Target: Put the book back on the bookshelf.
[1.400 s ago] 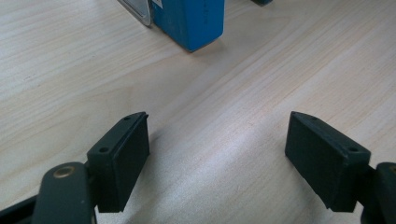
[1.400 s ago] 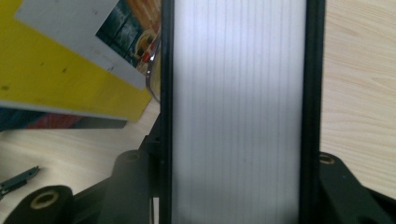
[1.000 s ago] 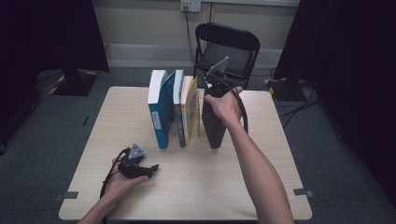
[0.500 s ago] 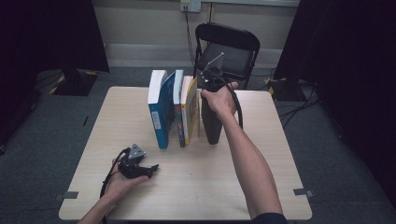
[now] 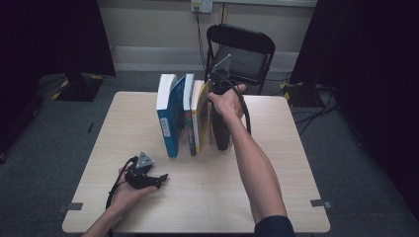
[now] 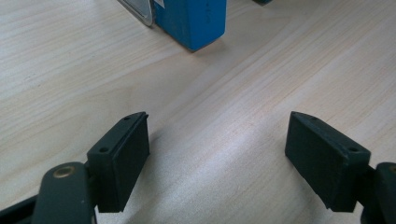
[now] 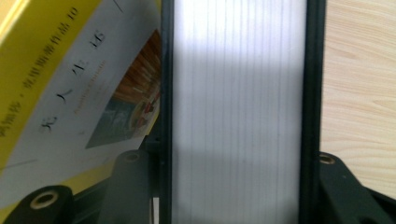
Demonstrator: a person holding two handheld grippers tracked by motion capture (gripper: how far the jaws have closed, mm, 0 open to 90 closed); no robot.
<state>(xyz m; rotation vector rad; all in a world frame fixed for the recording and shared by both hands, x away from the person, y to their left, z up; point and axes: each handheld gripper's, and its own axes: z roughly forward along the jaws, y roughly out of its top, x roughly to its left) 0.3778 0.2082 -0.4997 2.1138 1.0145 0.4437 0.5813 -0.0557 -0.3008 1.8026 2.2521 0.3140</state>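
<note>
Right gripper (image 5: 221,94) slid the upright black book (image 5: 222,131) leftward.

A pale wooden tabletop (image 5: 276,197) stands on grey carpet (image 5: 360,163). Behind it sits a black folding chair (image 5: 242,49) against a cream wall (image 5: 148,24). Dark curtains (image 5: 49,34) hang either side; cables (image 5: 306,106) trail across the floor.

right gripper (image 5: 221,94): gripping dark book (image 5: 222,131) upright beside yellow book (image 5: 201,116) | left gripper (image 5: 148,177): resting on table (image 5: 276,163)
</note>
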